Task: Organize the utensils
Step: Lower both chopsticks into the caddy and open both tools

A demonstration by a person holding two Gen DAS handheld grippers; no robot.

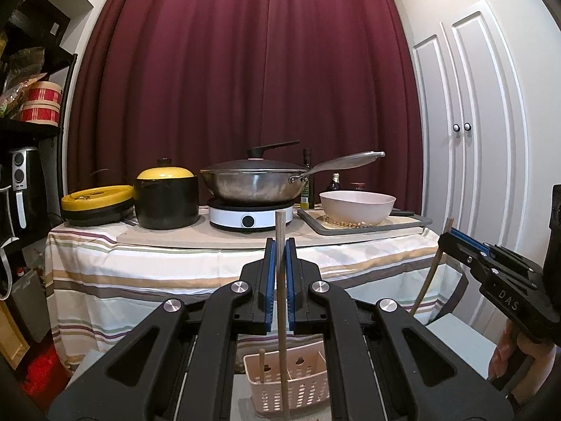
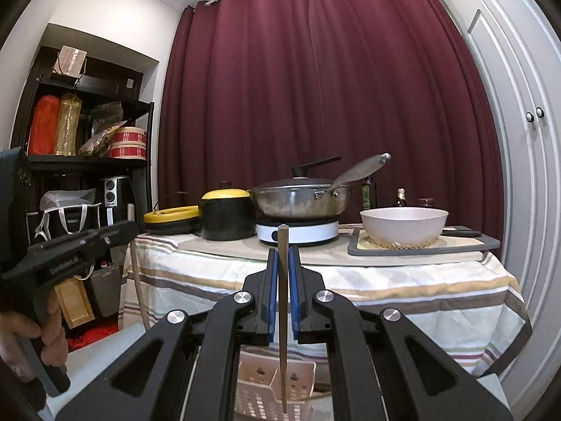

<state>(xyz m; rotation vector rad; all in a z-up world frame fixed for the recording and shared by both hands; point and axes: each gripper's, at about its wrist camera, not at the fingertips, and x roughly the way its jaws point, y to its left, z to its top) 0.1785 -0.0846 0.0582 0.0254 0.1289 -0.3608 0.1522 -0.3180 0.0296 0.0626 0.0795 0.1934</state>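
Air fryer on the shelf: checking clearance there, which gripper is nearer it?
Left. The left gripper sits on the side of the air fryer; the right gripper is farther over, toward the white cupboard.

Both claws point level, side by side, left claw point(image 1: 279, 245) and right claw point(image 2: 283, 252) each clamped shut.

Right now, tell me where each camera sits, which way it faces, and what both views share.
Left wrist: rides the left claw, facing level toward the cloth-covered table; its pads clamp a wooden stick; the right claw and hand show at right.
Right wrist: rides the right claw, facing the same table; it clamps another stick; the left claw and hand show at left.
Shared: wok, pink bowl, slotted basket.
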